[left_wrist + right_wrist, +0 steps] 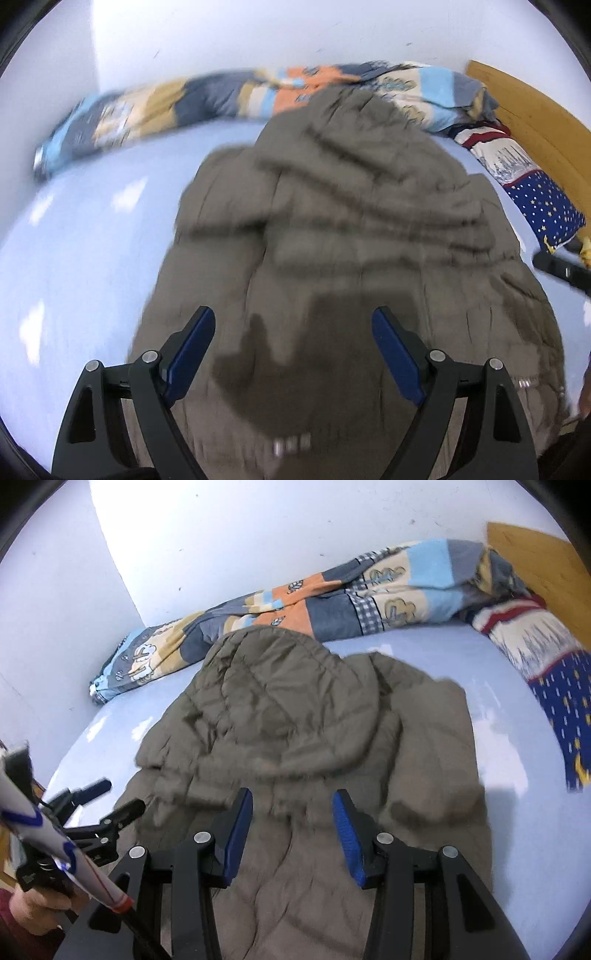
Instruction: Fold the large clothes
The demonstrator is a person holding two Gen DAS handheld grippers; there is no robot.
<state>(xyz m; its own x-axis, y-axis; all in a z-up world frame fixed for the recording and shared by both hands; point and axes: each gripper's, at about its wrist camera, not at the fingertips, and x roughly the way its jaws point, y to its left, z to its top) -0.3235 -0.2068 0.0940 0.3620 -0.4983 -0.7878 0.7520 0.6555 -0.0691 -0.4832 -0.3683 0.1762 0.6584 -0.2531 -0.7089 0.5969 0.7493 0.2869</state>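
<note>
So the big olive-grey puffer jacket [295, 738] is lying across the middle of the bed [517, 738], hood end toward the far side where it touches the rolled-up patchwork quilt [332, 602]. Both sets of tongs are spread wide and gripping nothing: the left tongs [293, 347] hang over the near part of the jacket, the right tongs [293, 829] over its middle, just below the hood.

What I'd worry about: the padding is thick and slippery-looking, so a pinch on one layer could probably slide off or drag the whole jacket instead of folding it. The left sleeve area already looks bunched up, and a fold over that lump would likely come out crooked. The hood could also snag the quilt if it's pulled toward the far side.

Containers: none that I can see, just bedding and a starry pillow [543, 206] on the right.
</note>
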